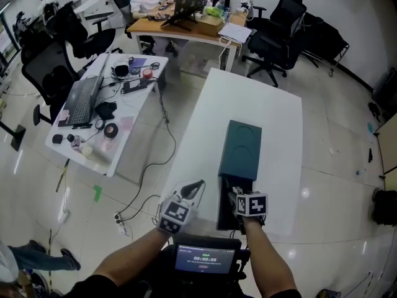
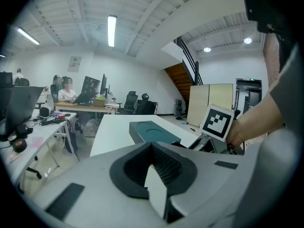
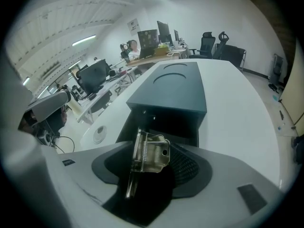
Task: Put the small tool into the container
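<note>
A dark teal container lies lengthwise on the white table, and its near end stands open as a dark drawer cavity. My right gripper hangs over that open end, pointing steeply down. In the right gripper view it is shut on a small shiny metal tool with a spring, just in front of the container. My left gripper hovers at the table's near left edge, jaws together and empty. It looks along the container toward the right gripper's marker cube.
A second desk with a laptop, tape rolls and cables stands to the left, with cables trailing on the floor between. Black office chairs and a wooden desk with a seated person are at the back. A small screen sits at my chest.
</note>
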Motion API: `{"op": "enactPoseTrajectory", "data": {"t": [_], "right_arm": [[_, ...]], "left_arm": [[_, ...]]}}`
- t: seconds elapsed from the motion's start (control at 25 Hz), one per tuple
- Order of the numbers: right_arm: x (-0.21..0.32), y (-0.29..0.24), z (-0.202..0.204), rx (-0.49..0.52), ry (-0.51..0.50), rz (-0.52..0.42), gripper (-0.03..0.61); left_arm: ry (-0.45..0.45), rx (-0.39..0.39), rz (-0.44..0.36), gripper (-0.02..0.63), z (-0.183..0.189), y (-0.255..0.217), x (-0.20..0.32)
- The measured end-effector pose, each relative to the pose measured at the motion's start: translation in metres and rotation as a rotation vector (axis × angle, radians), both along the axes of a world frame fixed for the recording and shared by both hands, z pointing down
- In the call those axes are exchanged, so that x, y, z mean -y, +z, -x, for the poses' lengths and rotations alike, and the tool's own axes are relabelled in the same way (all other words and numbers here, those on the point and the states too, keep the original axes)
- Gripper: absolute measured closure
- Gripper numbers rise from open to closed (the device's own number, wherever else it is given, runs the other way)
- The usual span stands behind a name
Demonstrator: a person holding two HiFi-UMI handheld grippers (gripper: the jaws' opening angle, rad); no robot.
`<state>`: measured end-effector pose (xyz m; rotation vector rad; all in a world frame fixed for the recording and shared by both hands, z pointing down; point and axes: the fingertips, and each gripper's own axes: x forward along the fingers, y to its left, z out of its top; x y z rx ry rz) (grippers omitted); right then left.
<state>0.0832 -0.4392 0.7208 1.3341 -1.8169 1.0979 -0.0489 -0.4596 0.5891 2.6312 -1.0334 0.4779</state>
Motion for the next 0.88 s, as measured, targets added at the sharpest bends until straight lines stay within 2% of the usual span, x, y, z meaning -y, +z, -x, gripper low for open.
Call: {"op": "enactPoseTrajectory", "data": {"t": [0.24, 0.44, 0.68, 0.88], "right_arm": [[-0.005, -0.002, 0.008, -0.006, 0.002, 0.038, 0.322], [-0.009, 0.0, 0.012, 0.016, 0.032, 0.067, 0.322], [-0.018, 0.004, 0.019, 0.029, 0.044, 0.149, 0.321], [-0.028, 0.003, 0.022, 0.013, 0.054, 0.163, 0.319]], "left_arm": [[0.008, 0.021, -0.02, 0.604, 0.014, 0.001, -0.008], [-0.009, -0.008, -0.009, 0.604, 0.019, -0.005, -0.015], [-0.012, -0.02, -0.009, 0.604, 0.022, -0.011, -0.02], [-0.007, -0.031, -0.024, 0.604, 0.023, -0.021, -0.026]]}}
